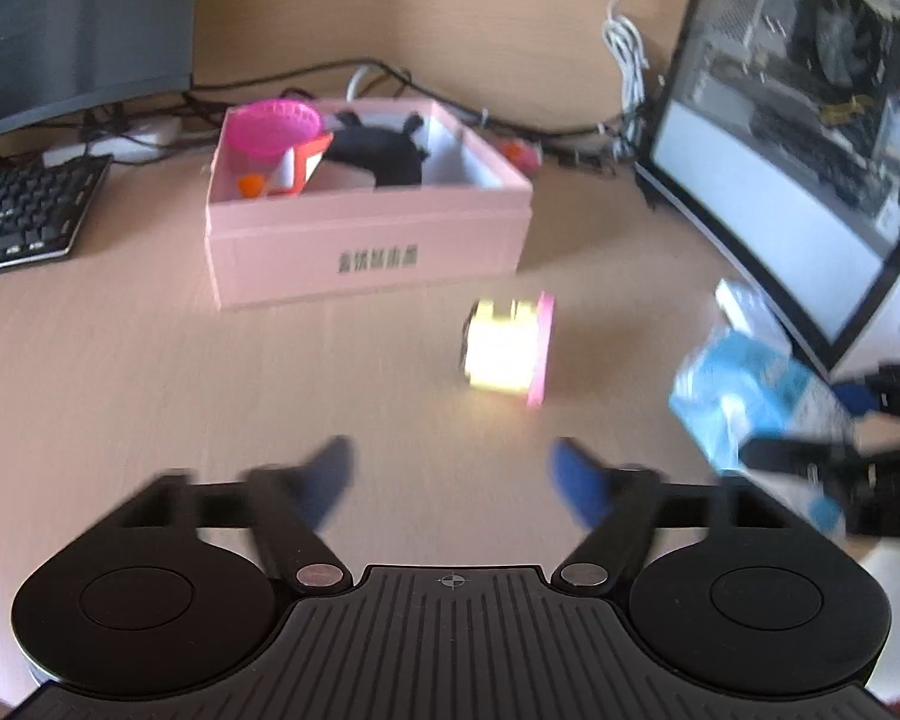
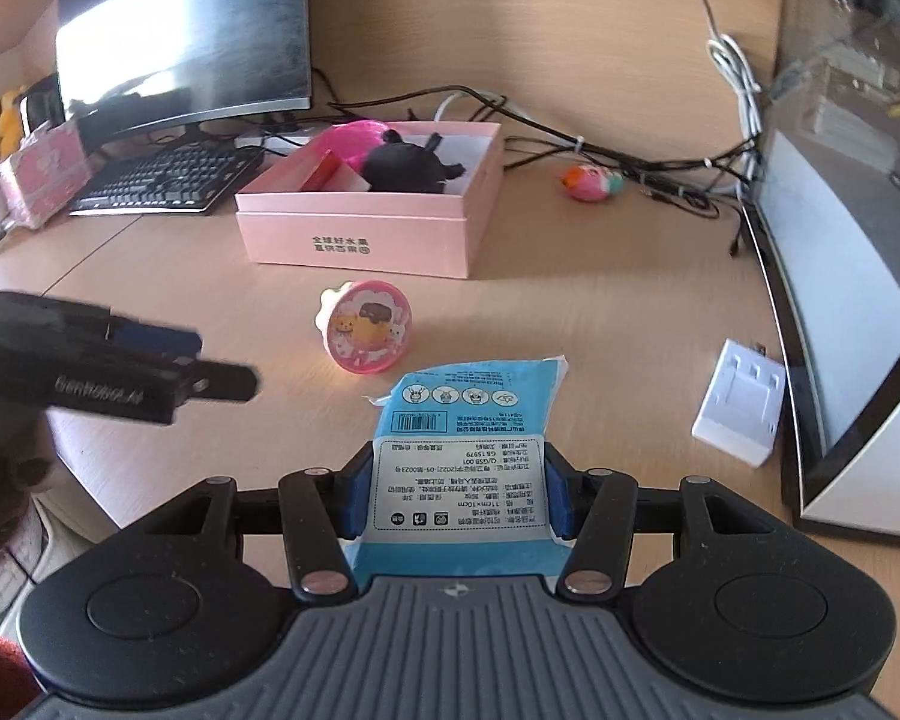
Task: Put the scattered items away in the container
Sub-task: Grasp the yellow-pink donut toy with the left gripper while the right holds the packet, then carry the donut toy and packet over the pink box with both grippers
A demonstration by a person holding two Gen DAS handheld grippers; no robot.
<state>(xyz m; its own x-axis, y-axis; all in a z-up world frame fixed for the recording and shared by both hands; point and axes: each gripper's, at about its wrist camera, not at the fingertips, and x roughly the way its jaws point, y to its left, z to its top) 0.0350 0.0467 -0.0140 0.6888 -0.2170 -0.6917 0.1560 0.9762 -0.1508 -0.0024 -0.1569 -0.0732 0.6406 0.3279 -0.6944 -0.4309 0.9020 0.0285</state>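
Desk (image 1: 150, 372); left-wrist view smeared, round pink toy (image 1: 507, 348) details unreadable.

The blue packet (image 2: 462, 450) carries a white label printed upside down to the right wrist view. Legible on it: "11cm×10cm", "GB 15979" and "Q/GSB 001". A barcode and a row of four round pictograms stand on its blue part. The pink box (image 2: 360, 240) bears two lines of Chinese characters on its front wall, inverted and not reliably readable. The left hand-held gripper (image 2: 150, 372) shows embossed lettering on its side, too blurred to read.
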